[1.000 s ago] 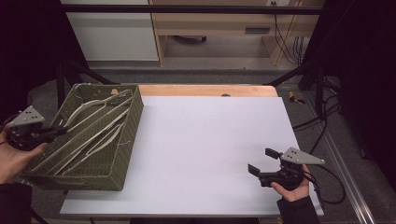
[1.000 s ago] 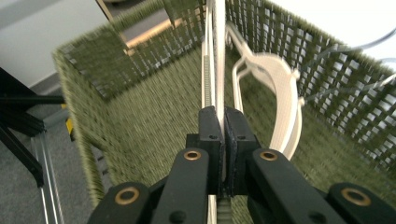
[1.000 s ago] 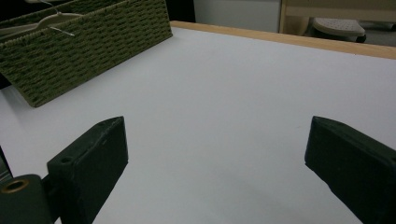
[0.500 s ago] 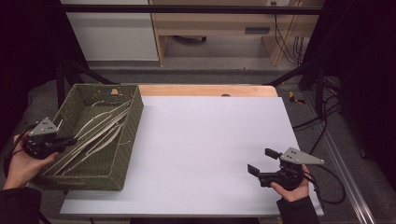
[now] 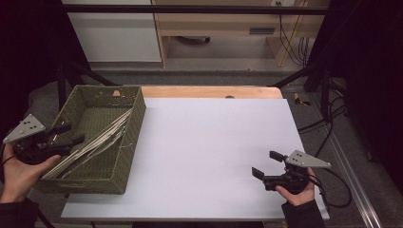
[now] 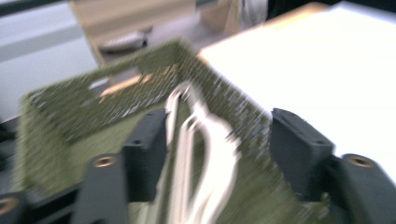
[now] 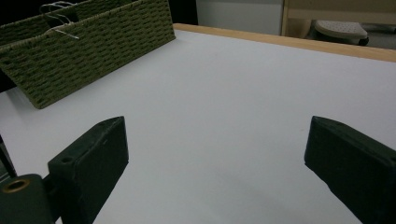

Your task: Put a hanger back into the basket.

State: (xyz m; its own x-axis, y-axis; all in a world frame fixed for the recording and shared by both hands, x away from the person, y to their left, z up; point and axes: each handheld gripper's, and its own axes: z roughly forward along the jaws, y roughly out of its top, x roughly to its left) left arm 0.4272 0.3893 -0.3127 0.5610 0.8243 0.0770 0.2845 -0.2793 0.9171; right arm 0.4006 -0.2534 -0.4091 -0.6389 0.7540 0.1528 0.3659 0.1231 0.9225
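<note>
White table (image 5: 209, 152), green basket (image 5: 121, 156) holding hangers (image 5: 95, 142)

The view is blurred. The left hand-held gripper (image 6: 219, 154) has just been opening, its jaws apart over a green woven basket (image 6: 70, 112) holding white hangers (image 6: 205, 154). The white counter (image 6: 327, 70) lies to the right.

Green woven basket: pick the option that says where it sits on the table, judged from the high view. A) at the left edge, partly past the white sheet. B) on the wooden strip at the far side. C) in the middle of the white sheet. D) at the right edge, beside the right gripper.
A: the green woven basket sits at the left edge of the white sheet, overhanging it, with white hangers inside.
</note>
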